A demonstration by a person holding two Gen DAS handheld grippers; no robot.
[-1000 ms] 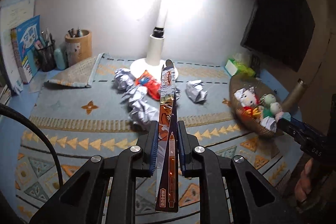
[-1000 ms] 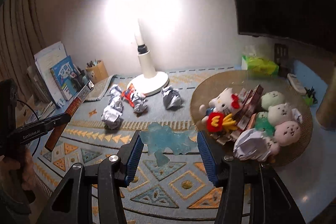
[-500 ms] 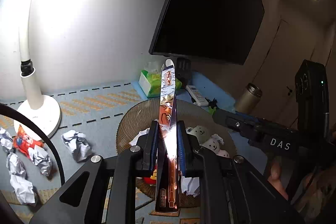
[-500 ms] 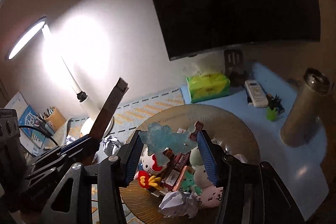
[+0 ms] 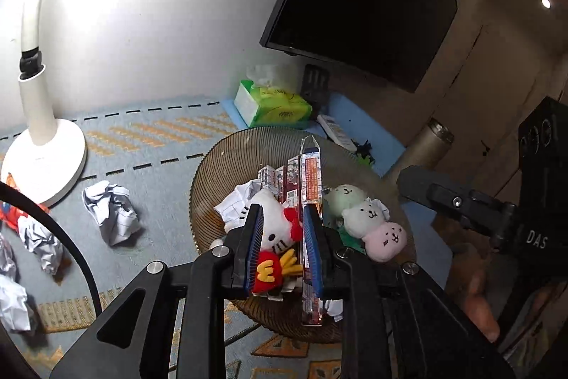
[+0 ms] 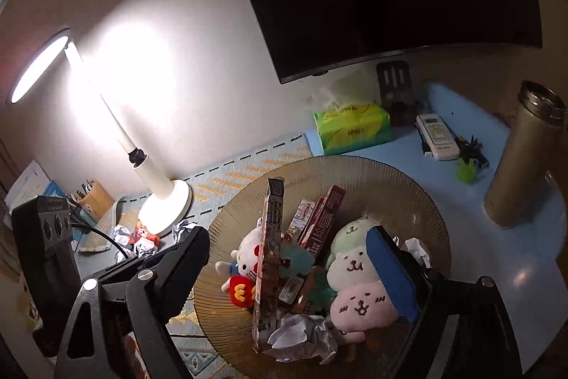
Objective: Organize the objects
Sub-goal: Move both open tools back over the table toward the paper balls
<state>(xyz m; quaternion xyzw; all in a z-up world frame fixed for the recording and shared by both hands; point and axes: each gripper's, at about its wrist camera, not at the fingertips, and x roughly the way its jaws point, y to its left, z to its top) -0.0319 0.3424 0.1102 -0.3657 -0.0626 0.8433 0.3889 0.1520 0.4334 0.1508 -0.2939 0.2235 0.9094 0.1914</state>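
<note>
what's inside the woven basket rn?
Woven basket holds white kitty plush, three round plushies, flat boxes, a blue piece, crumpled paper. Anything beneath them is covered.

desk (image 6: 472, 201): patterned mat (image 5: 149, 130) at 9 o'clock with lamp base (image 5: 46, 158), crumpled paper (image 5: 110, 215); basket (image 6: 401, 187) centre; tissue pack (image 6: 351, 126), probably a remote (image 6: 436, 134), flask (image 6: 522, 155) at 1–3 o'clock.

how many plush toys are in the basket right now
4: a white kitty plush at the left, then green, white and pink bear-face plushes clustered at the right. Others may be buried under the clutter.
</note>
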